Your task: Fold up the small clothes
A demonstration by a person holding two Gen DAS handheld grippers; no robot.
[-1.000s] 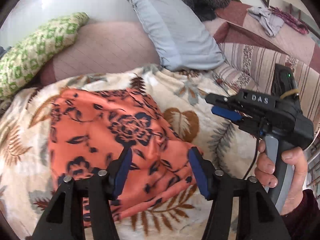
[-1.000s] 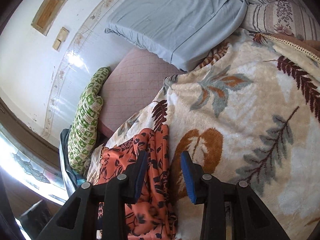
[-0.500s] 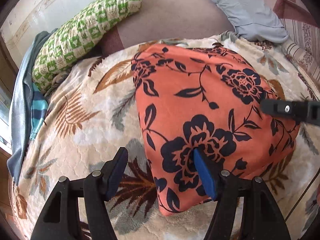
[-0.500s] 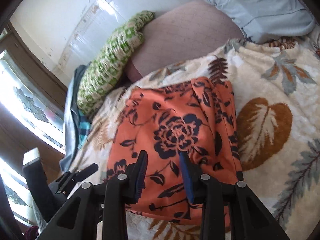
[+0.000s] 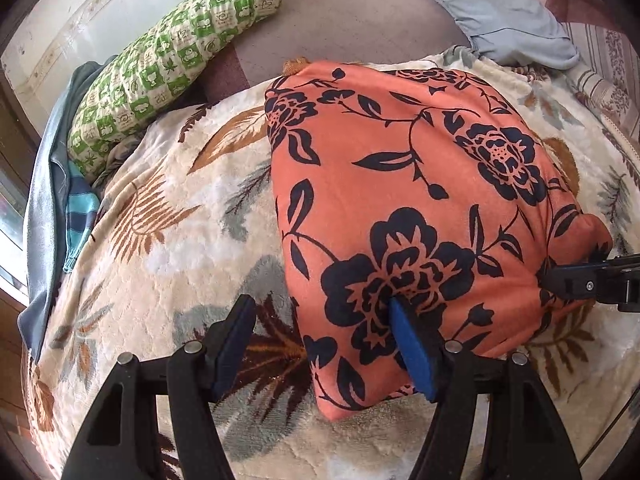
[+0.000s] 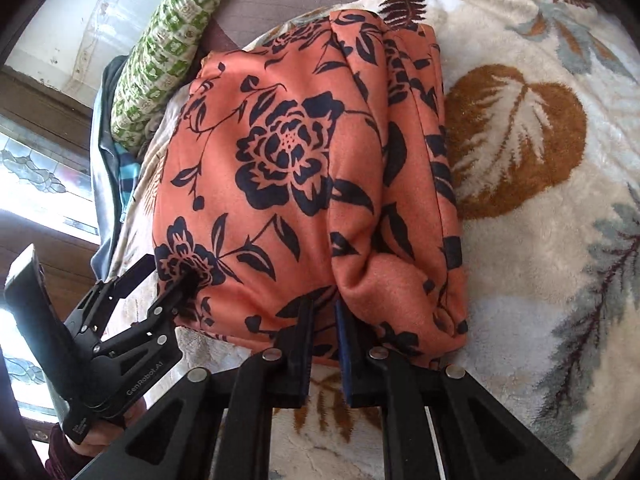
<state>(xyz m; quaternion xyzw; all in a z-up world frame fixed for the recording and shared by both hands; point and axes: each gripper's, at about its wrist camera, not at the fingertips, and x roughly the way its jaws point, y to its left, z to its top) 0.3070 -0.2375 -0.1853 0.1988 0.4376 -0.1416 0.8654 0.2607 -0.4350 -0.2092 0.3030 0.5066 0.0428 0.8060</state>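
An orange garment with a dark blue flower print (image 5: 420, 200) lies folded on a cream leaf-patterned blanket (image 5: 160, 240). My left gripper (image 5: 324, 344) is open at the garment's near left edge, its right finger pressing into the cloth, its left finger over the blanket. It also shows in the right wrist view (image 6: 168, 284). In the right wrist view the garment (image 6: 300, 168) fills the centre and my right gripper (image 6: 324, 320) is shut on its near edge, bunching the cloth. The right gripper's tip shows at the right in the left wrist view (image 5: 576, 280).
A green-checked pillow (image 5: 172, 60) and a grey-blue pillow (image 5: 500, 8) lie at the back by the wall. Blue striped clothes (image 5: 76, 216) hang at the bed's left edge. A window (image 6: 28, 184) is on the left.
Both grippers have come down to the garment's near edge. The right gripper has closed on the cloth. The left gripper's right finger now presses into the garment.
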